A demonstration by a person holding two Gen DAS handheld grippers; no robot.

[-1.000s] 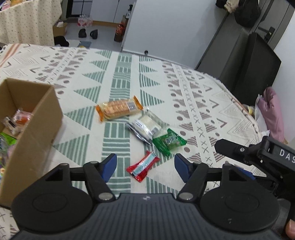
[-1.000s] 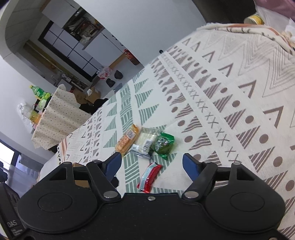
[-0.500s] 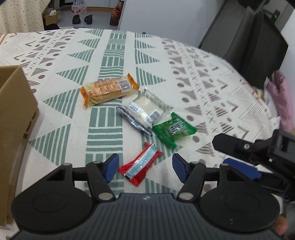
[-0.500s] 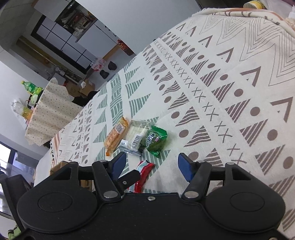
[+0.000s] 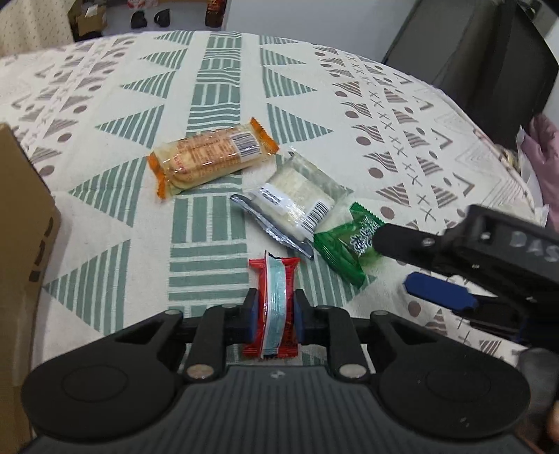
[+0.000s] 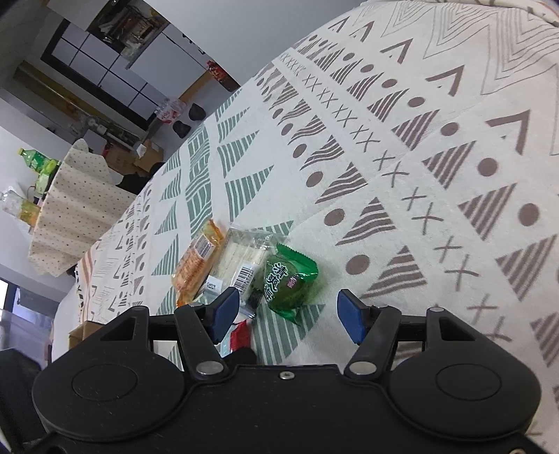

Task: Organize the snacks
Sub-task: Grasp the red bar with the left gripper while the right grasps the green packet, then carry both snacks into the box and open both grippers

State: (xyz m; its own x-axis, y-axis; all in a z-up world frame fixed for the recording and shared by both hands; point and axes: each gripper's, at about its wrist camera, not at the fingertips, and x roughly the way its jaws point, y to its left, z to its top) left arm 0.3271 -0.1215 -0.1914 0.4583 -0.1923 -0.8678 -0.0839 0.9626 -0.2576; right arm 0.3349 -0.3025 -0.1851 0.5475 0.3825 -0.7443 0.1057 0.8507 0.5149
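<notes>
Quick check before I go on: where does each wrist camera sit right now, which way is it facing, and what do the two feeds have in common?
Left wrist: sits behind the left gripper, looking forward over the tablecloth; its fingers clamp the red snack; the right gripper enters from the right.
Right wrist: sits behind the open right gripper, tilted, facing the green snack.
Shared: the green snack, orange crackers and clear packet.

Home dining room: patterned tablecloth, 2nd clothed table with drink bottles, shoes on floor
</notes>
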